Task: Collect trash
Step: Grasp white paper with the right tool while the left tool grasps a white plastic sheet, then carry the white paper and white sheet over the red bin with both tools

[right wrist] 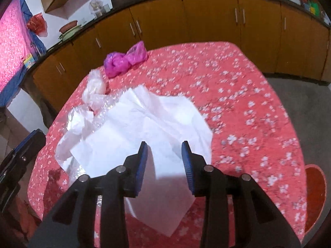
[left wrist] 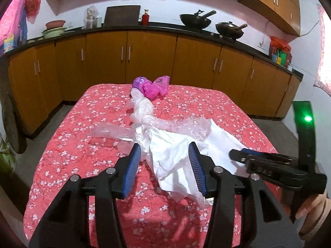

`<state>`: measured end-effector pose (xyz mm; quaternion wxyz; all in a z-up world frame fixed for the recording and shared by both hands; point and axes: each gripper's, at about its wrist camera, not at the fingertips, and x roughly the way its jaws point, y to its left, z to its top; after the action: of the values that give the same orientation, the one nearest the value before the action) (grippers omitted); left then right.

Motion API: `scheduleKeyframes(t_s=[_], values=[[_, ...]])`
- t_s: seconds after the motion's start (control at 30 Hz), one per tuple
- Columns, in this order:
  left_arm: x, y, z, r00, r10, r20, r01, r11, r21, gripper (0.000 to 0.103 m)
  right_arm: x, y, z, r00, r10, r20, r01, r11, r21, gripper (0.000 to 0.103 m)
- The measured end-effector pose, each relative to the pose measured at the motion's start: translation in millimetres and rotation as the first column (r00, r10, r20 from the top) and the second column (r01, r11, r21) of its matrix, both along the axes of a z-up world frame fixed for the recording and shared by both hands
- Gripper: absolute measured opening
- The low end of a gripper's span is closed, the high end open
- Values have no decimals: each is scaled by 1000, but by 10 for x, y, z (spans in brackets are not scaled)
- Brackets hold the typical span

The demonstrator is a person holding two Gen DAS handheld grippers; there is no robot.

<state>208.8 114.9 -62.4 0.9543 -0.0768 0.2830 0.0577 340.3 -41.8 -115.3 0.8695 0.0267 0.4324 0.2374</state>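
Round table [left wrist: 62,165] under a red blossom-print cloth, set before a run of orange kitchen cabinets [left wrist: 144,57]. Strewn down its middle, a line of trash: largest, a crumpled white paper sheet [right wrist: 149,119] spread nearest the cameras; beyond it, clear plastic film [left wrist: 142,107] twisted and knotted into a rope; farthest, near the far edge, a bunched pink and purple plastic bag [left wrist: 151,87].

Left claw [left wrist: 165,165] poised above the near side of the paper, jaws about half spread, nothing pinched. Right claw [right wrist: 164,165] tilted steeply down over the same sheet, jaws narrower yet apart, paper showing in the gap, no firm contact visible.

Risks from here: thin paper likely to slide or tear under a shallow pinch; cloth apt to be caught up with the sheet on too deep a bite; both claws crowding one sheet, near enough to knock together; slippery film prone to trailing loose.
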Motion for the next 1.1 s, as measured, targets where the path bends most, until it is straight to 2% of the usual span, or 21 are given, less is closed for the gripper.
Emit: scheduleKeyframes(t_s=[0.03, 0.13, 0.33, 0.37, 0.4, 0.47, 0.53, 0.63, 0.93, 1.1], values=[[-10, -20, -16, 1000, -9, -3, 9, 1000, 3, 49, 13, 9, -32, 1000, 8, -11, -8, 1000, -4, 10], [67, -40, -69, 999, -25, -29, 26, 1000, 10, 49, -3, 6, -24, 1000, 9, 6, -9, 1000, 3, 3], [182, -96, -152, 997, -29, -68, 31, 999, 17, 48, -33, -175, 116, 995, -56, 83, 57, 998, -3, 3], [207, -108, -169, 997, -27, -78, 29, 999, 23, 46, -27, -209, 131, 994, -65, 88, 65, 998, -3, 3], [229, -113, -182, 996, -25, -88, 28, 999, 24, 43, -20, -238, 141, 993, -74, 90, 74, 997, -2, 3], [284, -110, -225, 992, -16, -123, 19, 999, 29, 16, -14, -296, 161, 992, -87, 91, 87, 996, 2, 3], [308, -76, -245, 989, -2, -145, 5, 1000, 17, 4, -22, -333, 180, 991, -94, 96, 94, 996, 1, 3], [234, 7, -159, 993, 20, -119, -21, 1000, -7, 1, -51, -371, 201, 989, -102, 108, 103, 995, -1, 3], [145, 202, 431, 999, 35, 20, -34, 998, -53, 1, -93, -505, 341, 975, -147, 165, 147, 989, 15, 3], [170, 165, 680, 996, 30, 88, -27, 999, -36, 1, -114, -590, 409, 967, -167, 193, 168, 986, 11, 3]])
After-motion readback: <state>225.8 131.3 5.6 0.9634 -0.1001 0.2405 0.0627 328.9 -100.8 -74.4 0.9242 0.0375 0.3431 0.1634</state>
